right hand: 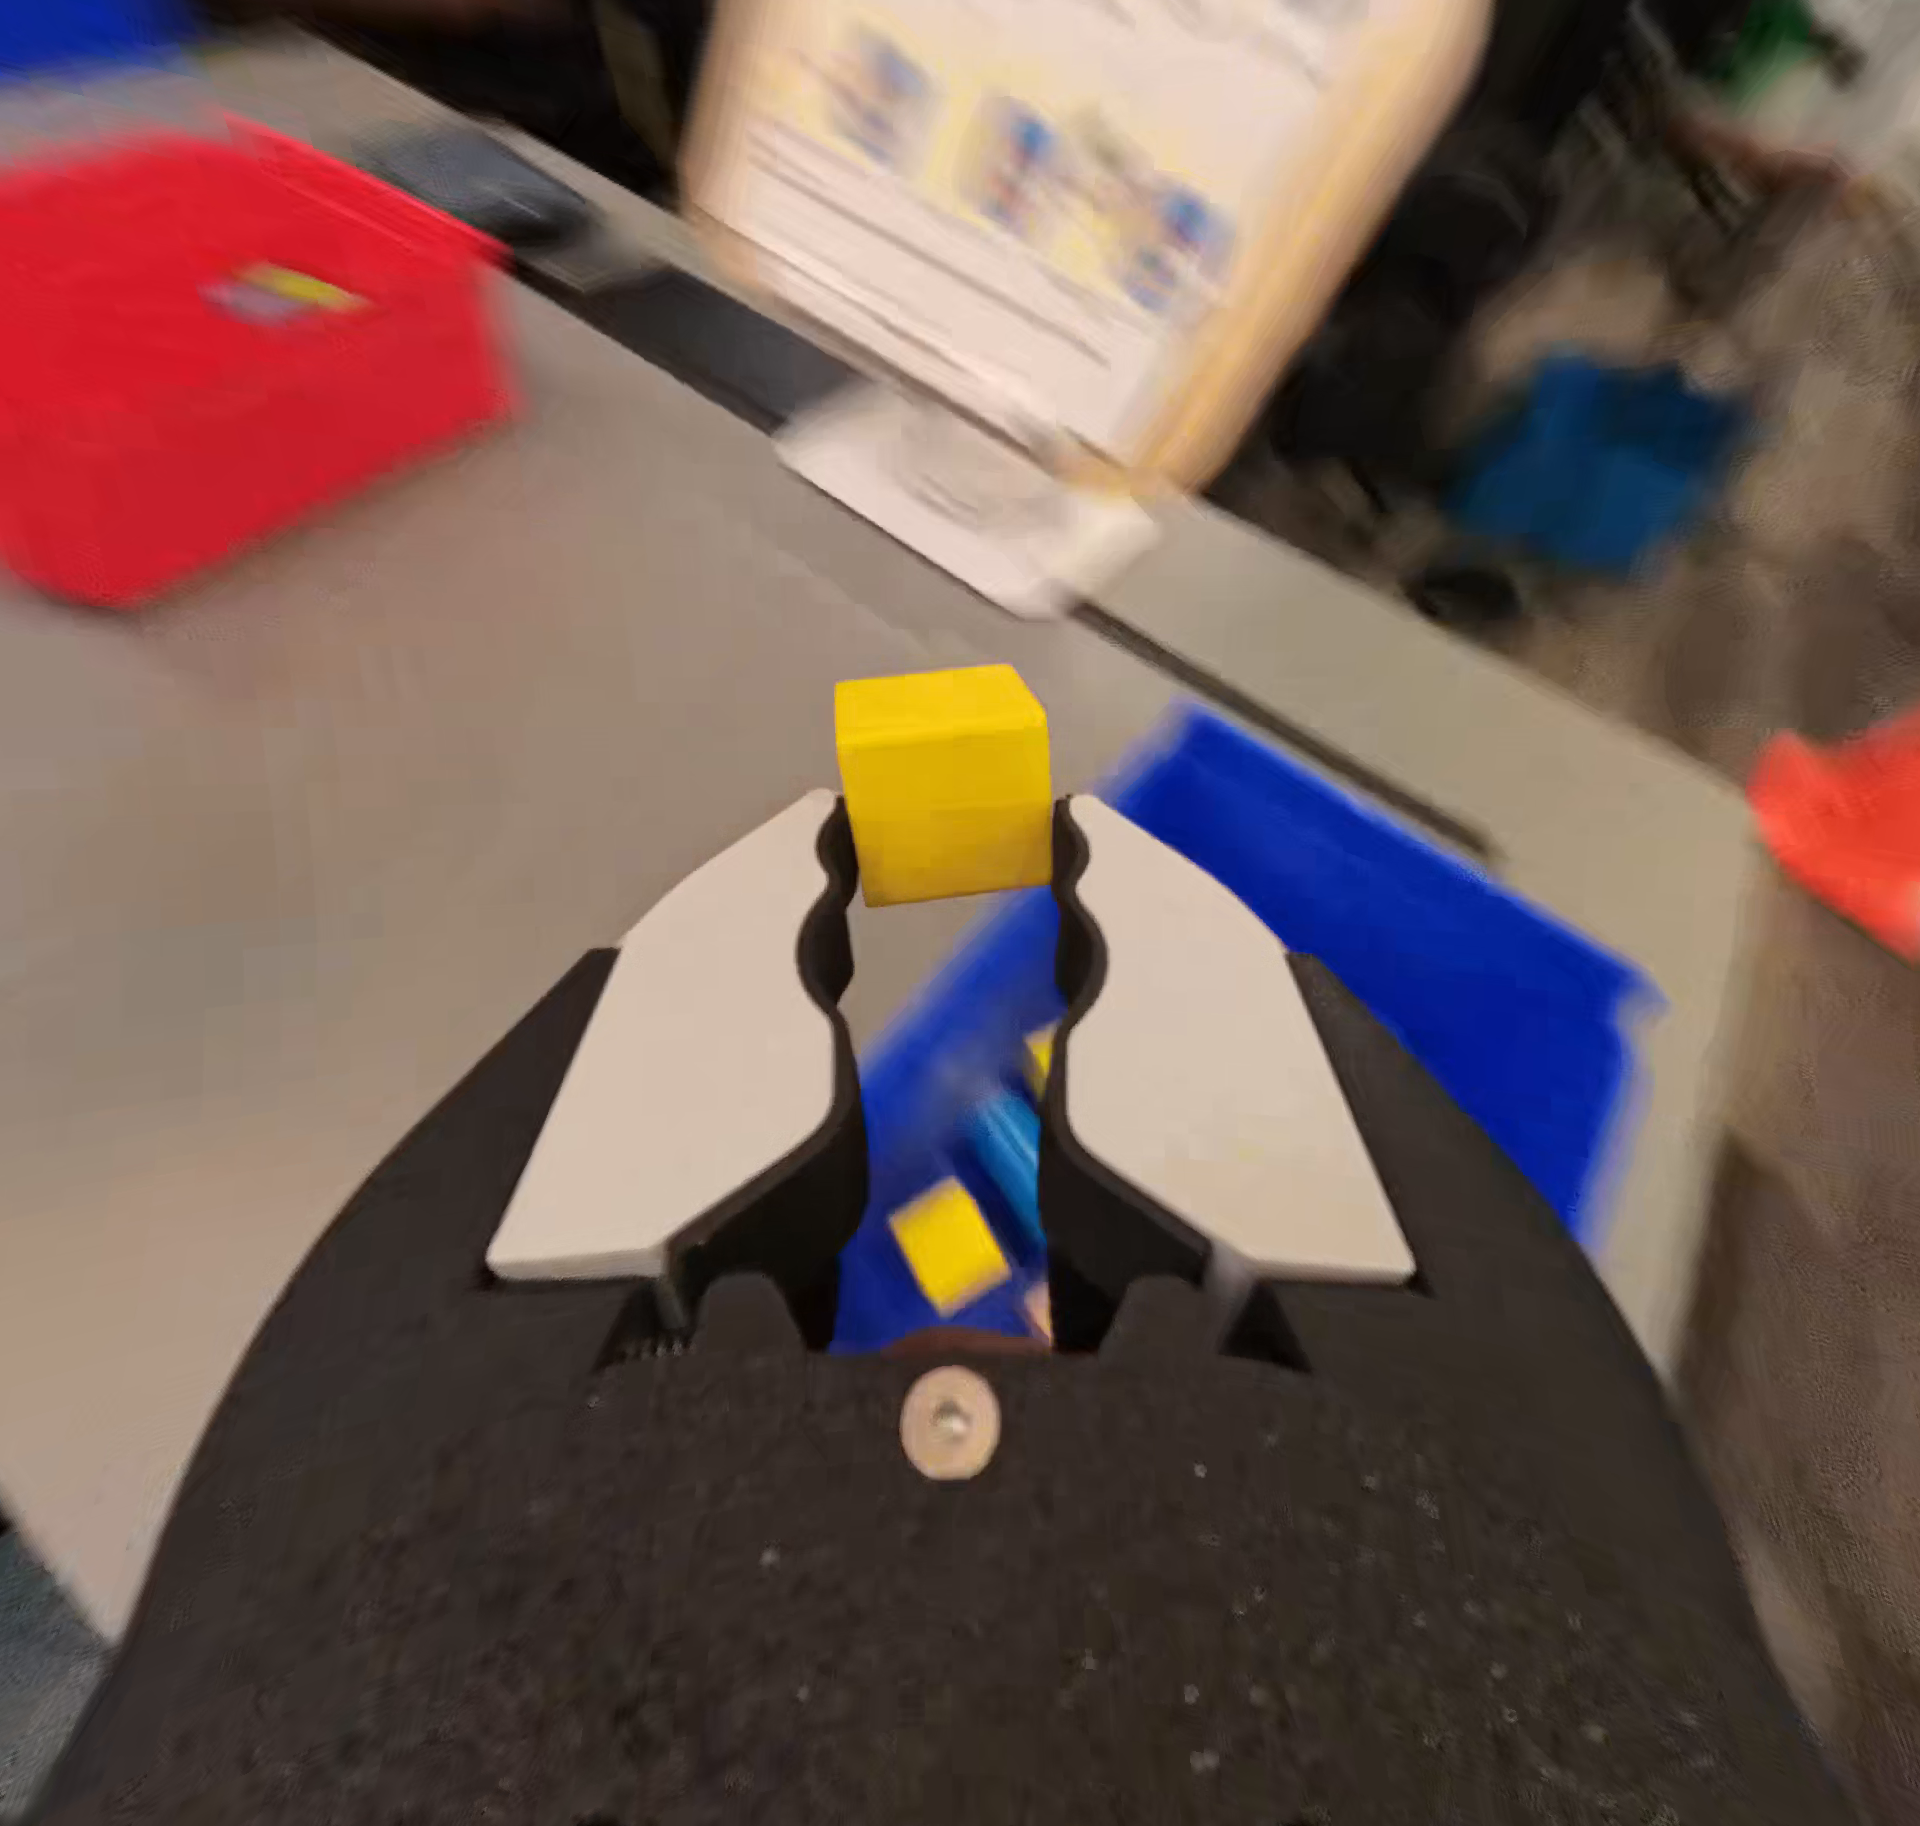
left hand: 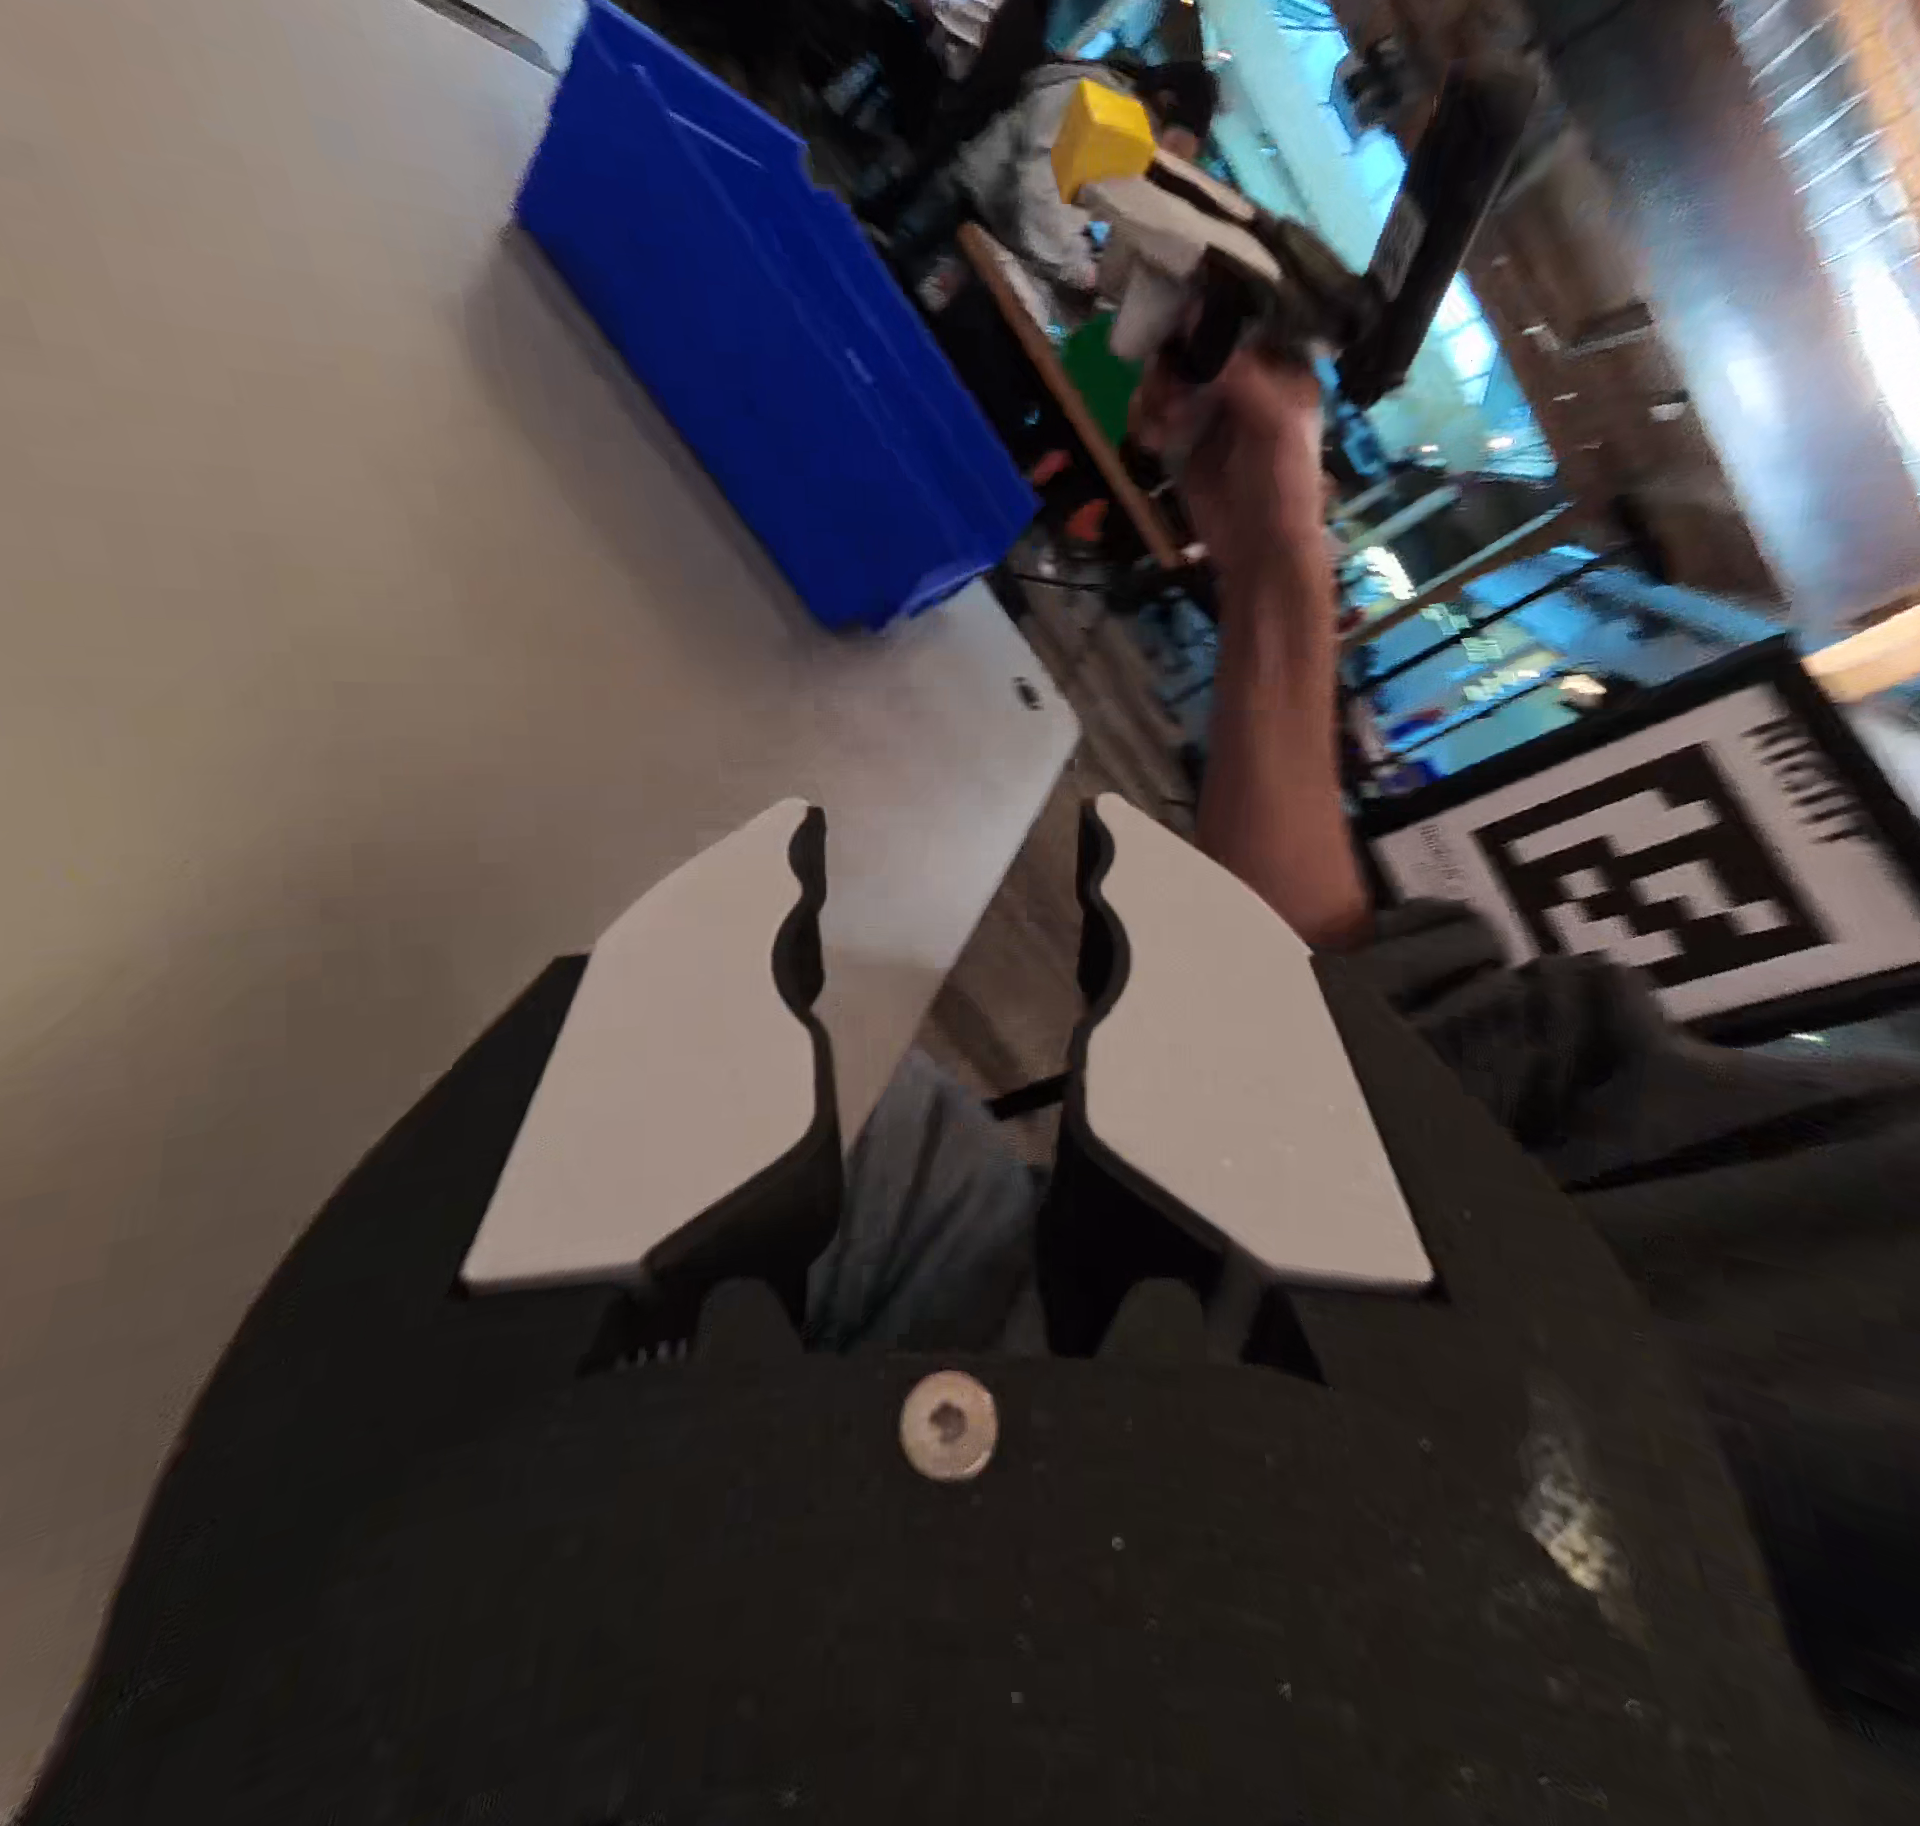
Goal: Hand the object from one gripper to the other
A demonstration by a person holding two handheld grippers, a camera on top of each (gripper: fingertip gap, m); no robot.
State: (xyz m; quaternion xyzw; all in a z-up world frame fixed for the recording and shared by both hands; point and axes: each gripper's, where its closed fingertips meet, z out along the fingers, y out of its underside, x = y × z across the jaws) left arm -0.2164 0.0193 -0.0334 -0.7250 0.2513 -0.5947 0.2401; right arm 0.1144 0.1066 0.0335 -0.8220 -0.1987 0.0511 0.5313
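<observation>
Two grippers in play, one yellow cube (right hand: pixel 943 784) between them as the task object. Right gripper (right hand: pixel 951 820) has the cube pinched at the very tips of its grey fingers (right hand: pixel 717 1028); cube sits square between the black inner pads, most of it sticking out past the tips. It's in the air above the grey table (right hand: pixel 416 789), not touching anything else.

Left gripper (left hand: pixel 951 831) is empty, fingers apart with a moderate gap, nothing between them. It points over the table's near corner (left hand: pixel 312 633). From the left wrist view the right gripper (left hand: pixel 1101 181) is visible farther off and higher up, held by a person's hand (left hand: pixel 1236 405), cube (left hand: pixel 1103 143) clamped at its tip. The two grippers are well apart, no contact.

Blue bin (right hand: pixel 1351 945) sits on the table below and just beyond the right gripper; inside it a second yellow block (right hand: pixel 948 1257) and something light blue, too blurred to name. Same blue bin (left hand: pixel 769 363) shows near the table edge in the left view. Red bin (right hand: pixel 229 363) further left on the table. Printed sheet on a stand (right hand: pixel 1039 145) at the far edge. Fiducial marker board (left hand: pixel 1652 862) off to the right of the left gripper. Right view is heavily motion-blurred away from the gripper and cube.
</observation>
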